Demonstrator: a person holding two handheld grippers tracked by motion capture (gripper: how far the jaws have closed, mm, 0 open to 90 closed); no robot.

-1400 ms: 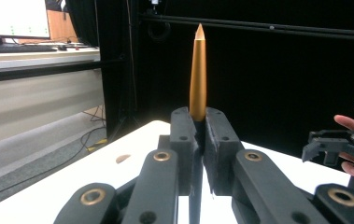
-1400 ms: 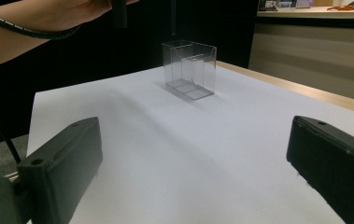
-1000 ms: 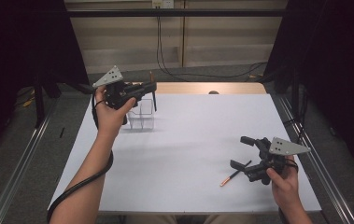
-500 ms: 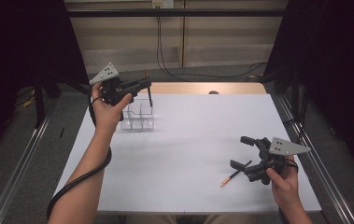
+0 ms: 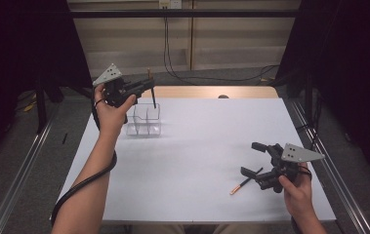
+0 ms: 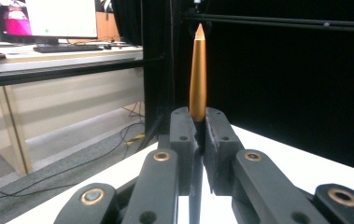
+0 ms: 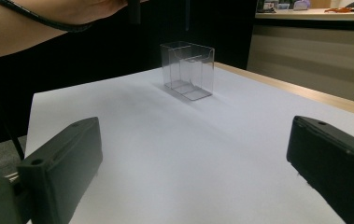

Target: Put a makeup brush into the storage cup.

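— Since a second ago, the left tool (image 5: 149,87) has drifted a little toward the person's left and up, so it now hangs just above the clear organizer (image 5: 144,120) instead of beside its far-right corner. Has the right one budged?

— No, the right tool (image 5: 255,158) sits where it was, low over the near right of the desk (image 5: 197,161), jaws wide apart with nothing between them. A second pen (image 5: 245,181) lies flat on the desk beside it, untouched.

— And the left grip?

— Clamped together on a gold-and-black pen (image 6: 198,70). In the left gripper view the gold end rises straight out from between the pads (image 6: 182,140); from above, the dark end points down toward the organizer.

— So which step is this?

— Dropping the pen into a compartment, I'd judge — carried over, not yet lowered. The organizer stands upright at the far left of the desk, empty as far as I can tell.

— Which compartment is it over?

— Hard to say; the clear walls blur together from above, though it looks like the far right one. Next it needs the dark tip centred inside one cell, a straight descent, then the jaws eased apart so the pen doesn't tip the light box.
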